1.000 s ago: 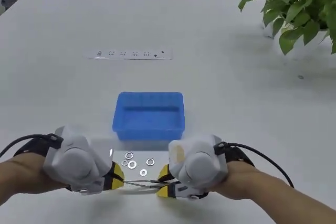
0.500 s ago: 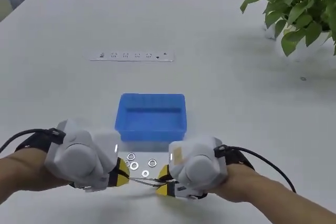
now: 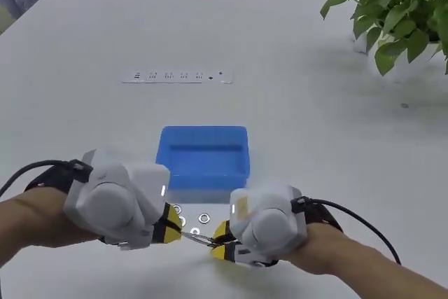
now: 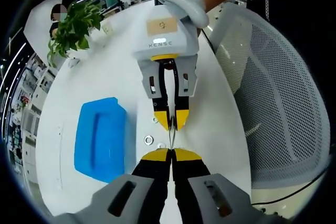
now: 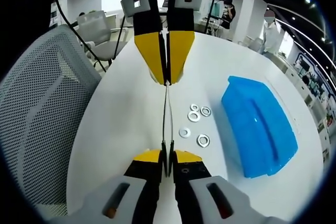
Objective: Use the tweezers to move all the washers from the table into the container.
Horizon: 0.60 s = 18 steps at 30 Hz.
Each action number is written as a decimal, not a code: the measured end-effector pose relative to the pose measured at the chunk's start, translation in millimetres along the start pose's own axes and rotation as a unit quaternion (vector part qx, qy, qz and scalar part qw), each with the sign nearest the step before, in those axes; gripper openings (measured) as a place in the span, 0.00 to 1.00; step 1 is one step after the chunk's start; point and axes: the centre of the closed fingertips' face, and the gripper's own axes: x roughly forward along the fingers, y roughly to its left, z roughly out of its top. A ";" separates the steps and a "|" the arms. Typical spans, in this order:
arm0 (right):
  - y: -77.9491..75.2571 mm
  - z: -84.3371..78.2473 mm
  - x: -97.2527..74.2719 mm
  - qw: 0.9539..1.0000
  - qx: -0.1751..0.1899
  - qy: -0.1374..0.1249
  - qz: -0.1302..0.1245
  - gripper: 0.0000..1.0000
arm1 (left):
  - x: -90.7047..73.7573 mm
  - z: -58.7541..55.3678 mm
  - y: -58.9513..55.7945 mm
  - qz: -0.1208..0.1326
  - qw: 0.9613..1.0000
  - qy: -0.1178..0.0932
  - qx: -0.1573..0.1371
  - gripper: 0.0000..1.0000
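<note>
We judge the task barely begun. The container [image 3: 203, 173] looks empty inside, and we count five washers [image 5: 194, 116] lying loose on the table [image 3: 301, 68], just beside the container's near wall, on the side toward us. All five are left to move.

The tweezers [image 5: 167, 109] are up off the table, slung between our two grippers. They lie farther from the container than the washers do and run roughly along its near wall. The left gripper [image 3: 170, 223] has its fingers pressed together on one end of the tweezers, and the right gripper [image 3: 220, 232] has its fingers pressed together on the other end. The two sets of yellow tips face each other with a short stretch of tweezers bare between them.

The washers sit between the tweezers and the container, near the fingers but touching neither the fingers nor the tweezers. We cannot tell from here which end of the tweezers is the pointed one. Our guess is that one gripper must take the tweezers alone before any washer can be pinched.
</note>
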 end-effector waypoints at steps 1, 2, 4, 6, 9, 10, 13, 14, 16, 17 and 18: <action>-0.6 0.5 -0.4 1.000 -0.001 -0.002 -0.002 0.09 | -0.7 1.5 0.8 0.000 1.000 0.000 0.002 0.04; -1.9 1.5 -1.2 1.000 0.000 -0.004 -0.005 0.09 | -1.5 2.7 1.7 0.001 1.000 0.001 0.005 0.04; -4.7 3.5 -3.1 1.000 -0.002 -0.009 -0.011 0.08 | -4.0 6.0 4.2 0.003 1.000 0.000 0.011 0.04; -8.2 6.0 -6.2 1.000 -0.002 -0.018 -0.018 0.08 | -7.6 10.7 7.2 0.004 1.000 -0.005 0.014 0.04; -13.8 8.0 -10.1 0.999 0.001 -0.028 -0.028 0.08 | -10.2 16.0 12.4 0.007 1.000 -0.006 0.022 0.04; -15.5 8.3 -11.1 0.999 0.002 -0.030 -0.030 0.08 | -10.2 17.0 13.6 0.007 1.000 -0.006 0.023 0.04; -19.1 8.3 -12.8 0.999 0.001 -0.032 -0.038 0.08 | -10.9 21.9 17.1 0.007 1.000 -0.009 0.029 0.04; -20.4 8.0 -13.6 0.999 0.003 -0.033 -0.040 0.08 | -10.7 22.9 18.0 0.007 0.999 -0.010 0.031 0.04; -21.8 7.8 -15.0 0.999 0.004 -0.034 -0.042 0.08 | -9.9 24.6 20.0 0.006 0.999 -0.009 0.034 0.04; -22.7 7.2 -15.9 0.998 0.007 -0.035 -0.044 0.08 | -9.7 25.3 20.8 0.006 0.999 -0.009 0.035 0.04; -23.4 6.8 -16.4 0.998 0.008 -0.035 -0.045 0.08 | -8.9 26.8 22.4 0.005 0.999 -0.011 0.037 0.04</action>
